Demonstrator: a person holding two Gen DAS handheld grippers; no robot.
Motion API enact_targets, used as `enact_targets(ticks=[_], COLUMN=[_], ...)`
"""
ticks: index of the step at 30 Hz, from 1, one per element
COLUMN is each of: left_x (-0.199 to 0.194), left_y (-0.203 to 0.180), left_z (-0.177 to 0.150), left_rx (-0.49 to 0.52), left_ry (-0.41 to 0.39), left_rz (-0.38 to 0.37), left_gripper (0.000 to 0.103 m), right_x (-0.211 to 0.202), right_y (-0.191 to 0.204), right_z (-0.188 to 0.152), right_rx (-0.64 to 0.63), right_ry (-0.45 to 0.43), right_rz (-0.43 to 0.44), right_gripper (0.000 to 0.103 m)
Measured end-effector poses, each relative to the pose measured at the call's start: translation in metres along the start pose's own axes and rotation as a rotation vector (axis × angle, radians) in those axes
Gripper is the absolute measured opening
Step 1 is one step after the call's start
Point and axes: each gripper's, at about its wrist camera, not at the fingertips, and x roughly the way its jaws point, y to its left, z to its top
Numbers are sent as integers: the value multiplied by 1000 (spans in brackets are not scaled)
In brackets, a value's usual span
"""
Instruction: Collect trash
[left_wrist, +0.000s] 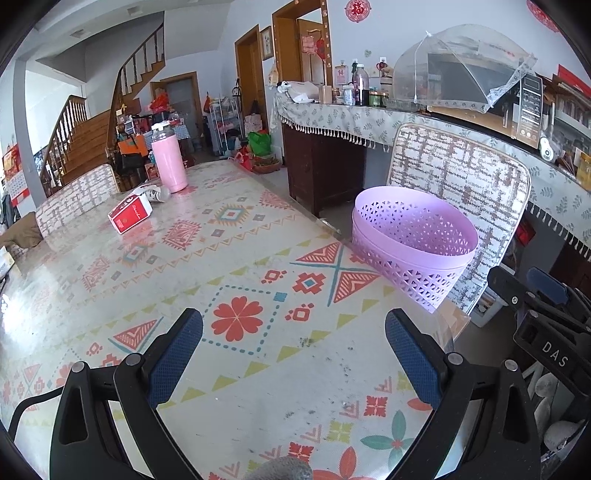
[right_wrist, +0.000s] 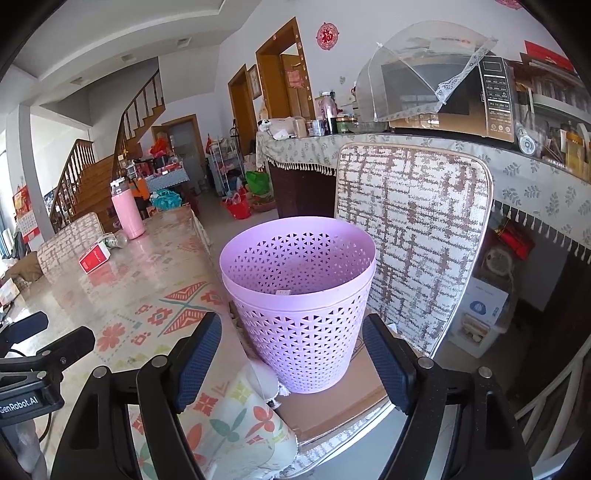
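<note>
A lilac plastic basket (right_wrist: 299, 295) with a lattice wall stands empty on a brown board (right_wrist: 332, 410) at the table's near right corner; it also shows at the right in the left wrist view (left_wrist: 413, 243). My right gripper (right_wrist: 291, 328) is open just in front of the basket, its blue pads clear of the wall. My left gripper (left_wrist: 293, 325) hangs open over the patterned tablecloth (left_wrist: 258, 258), holding nothing. Far across the table lie a red carton (left_wrist: 129, 218) (right_wrist: 94, 258) and a crushed clear bottle (left_wrist: 155, 192) (right_wrist: 116, 242).
A pink flask (left_wrist: 168, 158) stands upright behind the bottle. A chair with a checked cover (right_wrist: 413, 229) stands right behind the basket, and another chair (left_wrist: 77, 199) is at the table's far left. The tablecloth's corner (right_wrist: 240, 417) is folded up by my right fingers. A sideboard (left_wrist: 369, 114) lines the wall.
</note>
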Motion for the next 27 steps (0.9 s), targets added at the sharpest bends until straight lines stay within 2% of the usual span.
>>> enact_targets(ticks=[27], left_x=[11], left_y=[-10], left_z=[-4], left_rx=[20], left_ry=[46], left_rz=[-24], left_gripper=[99], right_x=[3], right_y=[-7], right_z=[-5], right_rx=[15], right_ry=[13], right_rz=[-4], right_gripper=[83])
